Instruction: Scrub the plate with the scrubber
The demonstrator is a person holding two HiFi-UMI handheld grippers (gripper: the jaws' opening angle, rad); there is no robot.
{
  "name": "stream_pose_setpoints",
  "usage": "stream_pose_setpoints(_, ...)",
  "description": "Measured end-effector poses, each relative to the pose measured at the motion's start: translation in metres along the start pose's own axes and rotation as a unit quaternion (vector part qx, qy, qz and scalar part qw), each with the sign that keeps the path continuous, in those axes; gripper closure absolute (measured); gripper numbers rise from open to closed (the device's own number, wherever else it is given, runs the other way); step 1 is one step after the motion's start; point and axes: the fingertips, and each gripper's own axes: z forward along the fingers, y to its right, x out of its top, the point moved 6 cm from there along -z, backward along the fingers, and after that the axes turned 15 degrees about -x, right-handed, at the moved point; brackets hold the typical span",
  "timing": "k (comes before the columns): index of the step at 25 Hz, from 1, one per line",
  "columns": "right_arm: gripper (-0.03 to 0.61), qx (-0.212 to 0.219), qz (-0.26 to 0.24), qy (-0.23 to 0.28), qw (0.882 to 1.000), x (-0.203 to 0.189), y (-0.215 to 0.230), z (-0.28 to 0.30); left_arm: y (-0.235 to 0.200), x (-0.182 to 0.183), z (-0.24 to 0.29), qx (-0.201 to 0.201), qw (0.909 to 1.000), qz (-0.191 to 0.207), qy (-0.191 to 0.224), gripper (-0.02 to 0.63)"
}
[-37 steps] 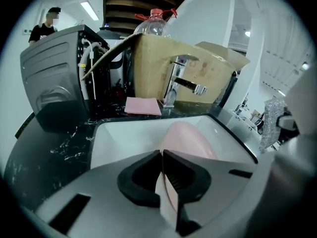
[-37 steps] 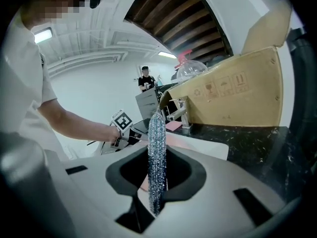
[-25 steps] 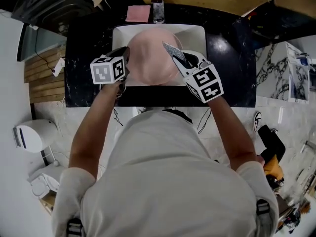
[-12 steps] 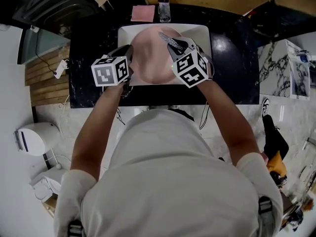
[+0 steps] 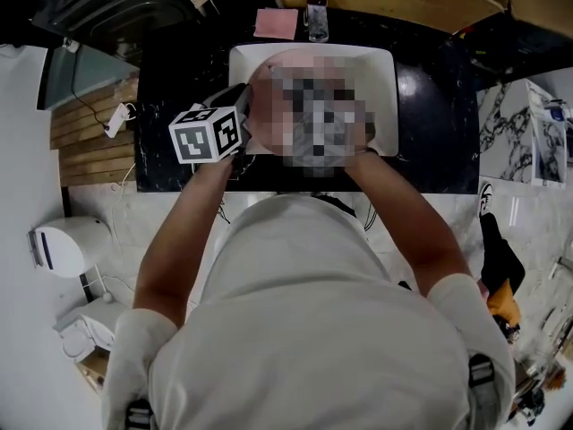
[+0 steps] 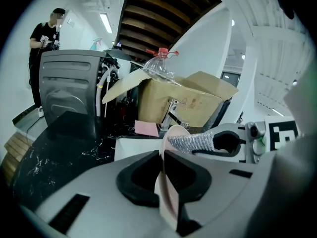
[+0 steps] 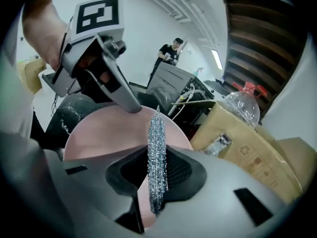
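Plate [image 7: 99, 130] pale pink, rim clamped in left claw [image 6: 162, 157] w/ jaws just widening; right claw [image 7: 157, 157] pinches scrubber [image 7: 157, 133].

I am working at a mock kitchen station set up inside a large lab or workshop hall. Evidence: a black marble surface [image 5: 161, 70] is carrying a white sink [image 5: 385, 70] with a faucet [image 6: 173, 110]. Cardboard boxes [image 6: 198, 100] and a plastic bottle [image 6: 159, 68] are crowding in behind it. Strip lights [image 6: 105, 23] are glowing overhead. Another person [image 6: 43, 38] is standing beside a grey machine [image 6: 69, 78] in the open space beyond.
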Motion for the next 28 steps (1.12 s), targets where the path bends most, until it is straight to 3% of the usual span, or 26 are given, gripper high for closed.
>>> stream_pose_setpoints(7,0.503,0.057,-0.062,0.034,0.996,0.020,-0.047,-0.017,-0.008,0.004,-0.009,-0.001,0.9998,-0.013,0.013,0.581)
stream_pose_setpoints(11,0.503,0.118,-0.059,0.046,0.990,0.020,-0.066,-0.030,-0.012,0.006,-0.012,0.001,0.9997,-0.017,0.020,0.580)
stream_pose_setpoints(13,0.503,0.127,-0.052,0.049,0.989,0.020,-0.064,-0.034,-0.013,0.006,-0.013,0.002,0.9996,-0.015,0.021,0.581)
stream_pose_setpoints(16,0.503,0.098,-0.038,0.047,0.993,0.019,-0.043,-0.037,-0.013,0.006,-0.015,0.002,0.9995,-0.018,0.024,0.584)
stream_pose_setpoints(22,0.503,0.000,-0.008,0.013,1.000,0.006,0.022,-0.020,-0.008,0.005,-0.020,-0.003,0.9993,-0.019,0.033,0.586)
stream_pose_setpoints(28,0.503,-0.013,-0.003,-0.002,1.000,0.003,0.035,-0.002,0.001,0.007,-0.021,-0.015,0.9985,-0.027,0.045,0.583)
